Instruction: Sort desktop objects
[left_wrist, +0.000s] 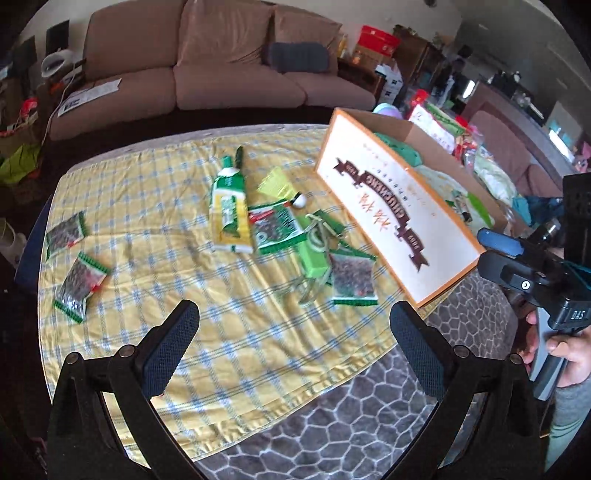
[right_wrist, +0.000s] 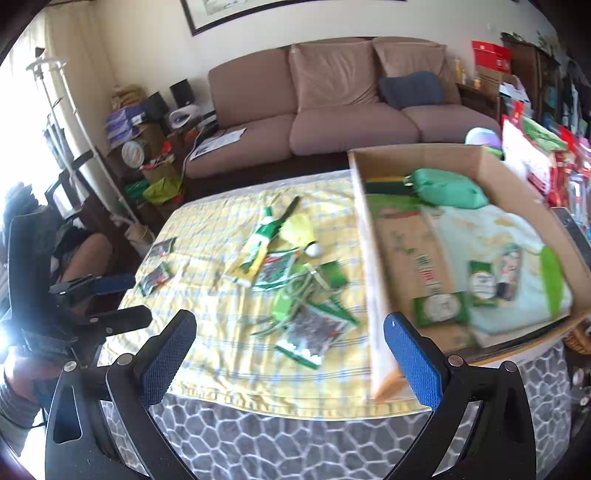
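Observation:
A pile lies mid-table on the yellow checked cloth (left_wrist: 177, 206): a green-and-yellow tube box (left_wrist: 229, 210), a yellow shuttlecock (left_wrist: 280, 186), green snack packets (left_wrist: 352, 277), a green box (left_wrist: 314, 254) and a cord. Two more snack packets (left_wrist: 79, 282) lie at the left. A cardboard box (left_wrist: 399, 206) stands at the right. Its inside shows in the right wrist view (right_wrist: 402, 258), holding a green pouch (right_wrist: 447, 188), a towel and packets. My left gripper (left_wrist: 295, 343) is open and empty over the cloth's near edge. My right gripper (right_wrist: 291, 354) is open and empty, near the pile and the box's corner.
A brown sofa (left_wrist: 221, 70) stands behind the table. The grey honeycomb table cover (left_wrist: 369, 424) shows under the cloth. Cluttered shelves and bags lie at the right (right_wrist: 535, 155) and boxes at the left (right_wrist: 140, 147). The other gripper shows at each view's edge (left_wrist: 532, 266).

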